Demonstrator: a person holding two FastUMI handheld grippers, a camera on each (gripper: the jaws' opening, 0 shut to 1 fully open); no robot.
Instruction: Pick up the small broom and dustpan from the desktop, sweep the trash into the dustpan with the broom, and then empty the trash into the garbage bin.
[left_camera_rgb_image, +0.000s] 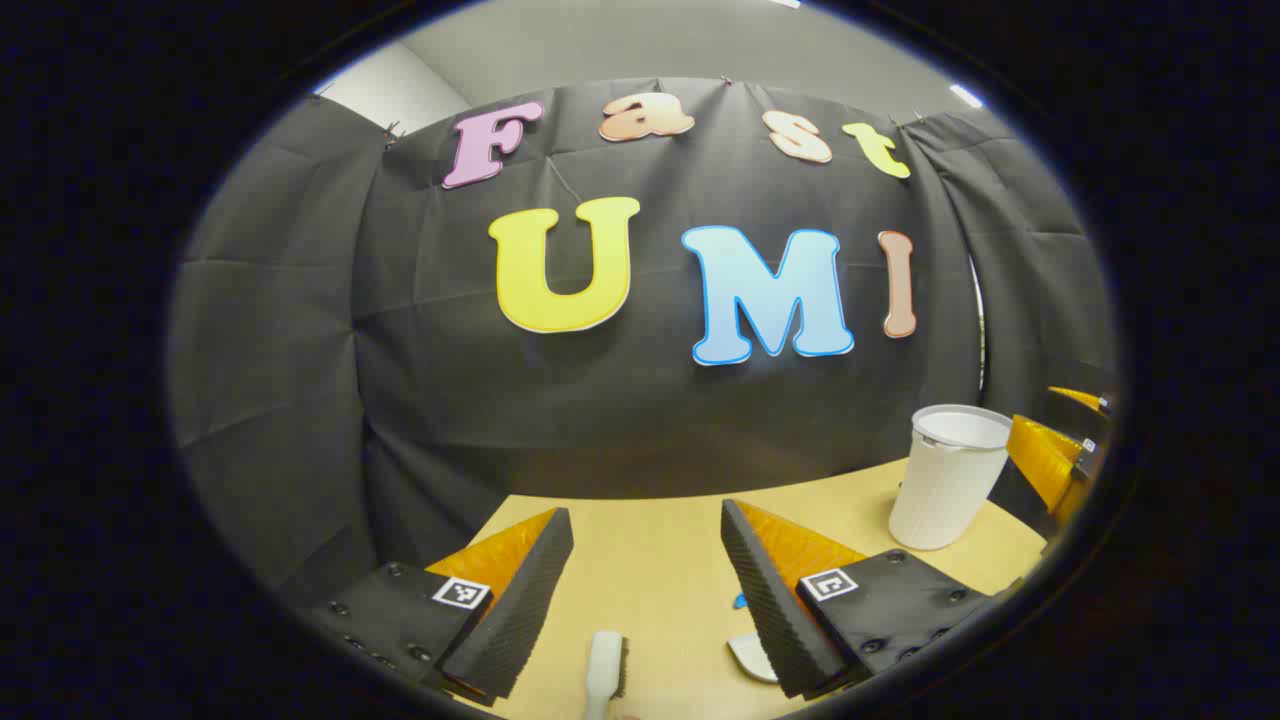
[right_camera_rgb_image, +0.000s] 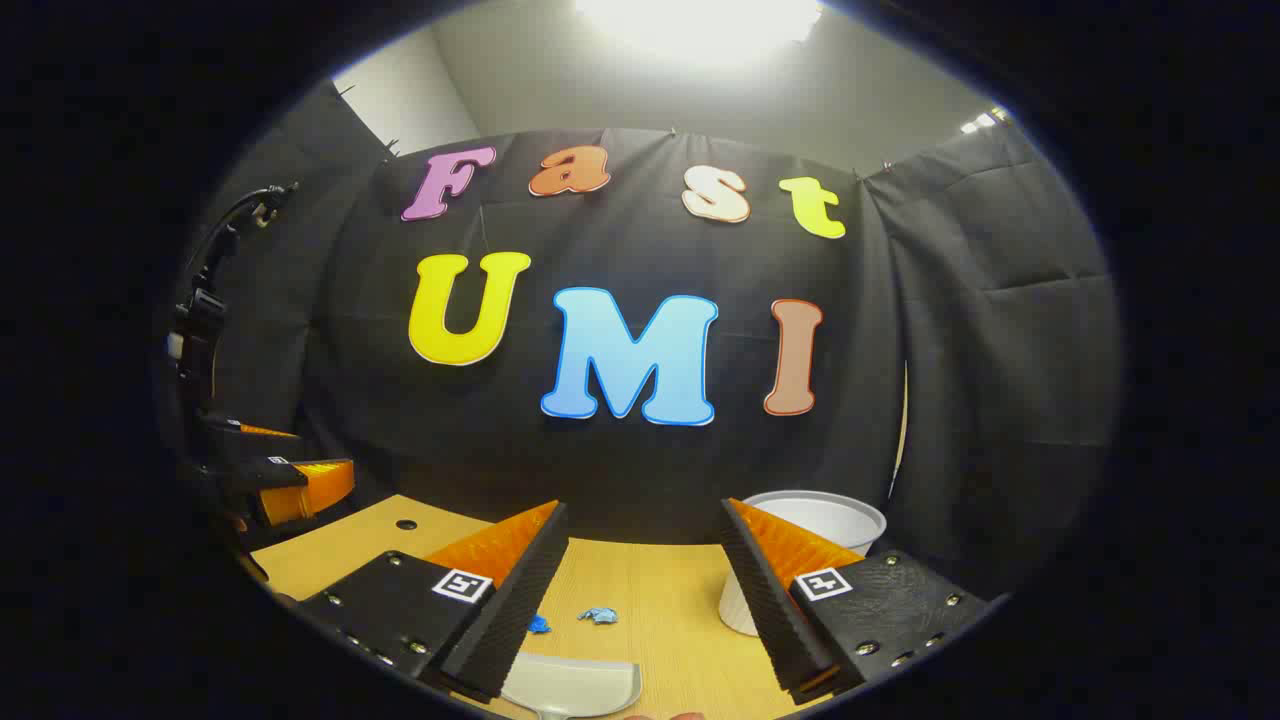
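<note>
Both tongs, left tongs (left_camera_rgb_image: 647, 575) and right tongs (right_camera_rgb_image: 645, 570), are hanging spread above the table (left_camera_rgb_image: 650, 540); broom (left_camera_rgb_image: 606, 668) and dustpan (right_camera_rgb_image: 572, 685) are lying beneath them. Each should be descending squarely over its handle before pinching.

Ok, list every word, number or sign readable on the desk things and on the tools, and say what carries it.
No readable words or numbers on any of them.
Left tool: black-and-white square markers on its fingers, a pattern, no text.
Right tool: the same, no text.
Bin, broom, dustpan: plain white, no print visible.
</note>
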